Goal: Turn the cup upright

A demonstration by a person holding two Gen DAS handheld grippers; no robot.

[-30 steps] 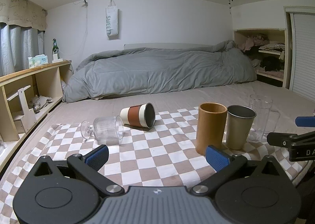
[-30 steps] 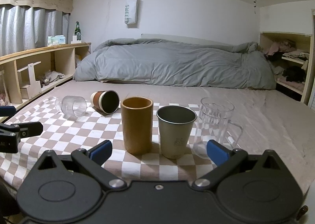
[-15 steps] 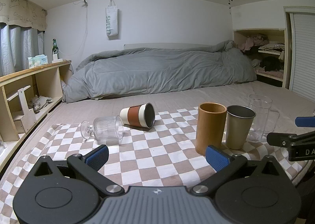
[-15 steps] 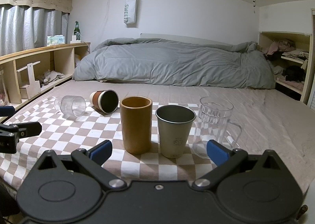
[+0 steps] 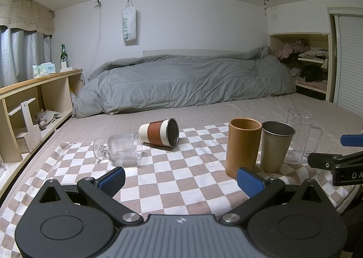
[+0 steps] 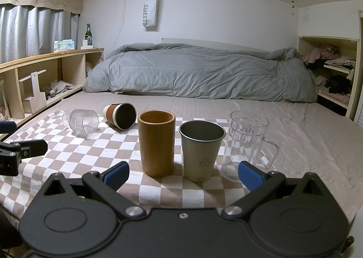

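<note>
Two cups lie on their sides on the checkered cloth [image 5: 172,181]: a ribbed clear stemmed glass [image 5: 122,149] [image 6: 82,120] and a cream cup with a brown sleeve [image 5: 161,132] [image 6: 120,115], mouth toward me. A wooden cup [image 5: 242,150] [image 6: 156,142], a steel cup [image 5: 275,144] [image 6: 200,149] and a clear mug [image 5: 299,135] [image 6: 246,144] stand upright in a row. My left gripper [image 5: 181,181] is open and empty, near the cloth's front edge. My right gripper [image 6: 183,173] is open and empty, just in front of the upright cups.
The cloth lies on a bed with a grey duvet [image 5: 181,83] at the back. Wooden shelves [image 5: 34,103] run along the left, a clothes shelf [image 5: 306,65] at the right. The right gripper's fingers show at the left wrist view's right edge [image 5: 340,160].
The right gripper has edged slightly closer to the upright cups. The left gripper and all cups stay put.
</note>
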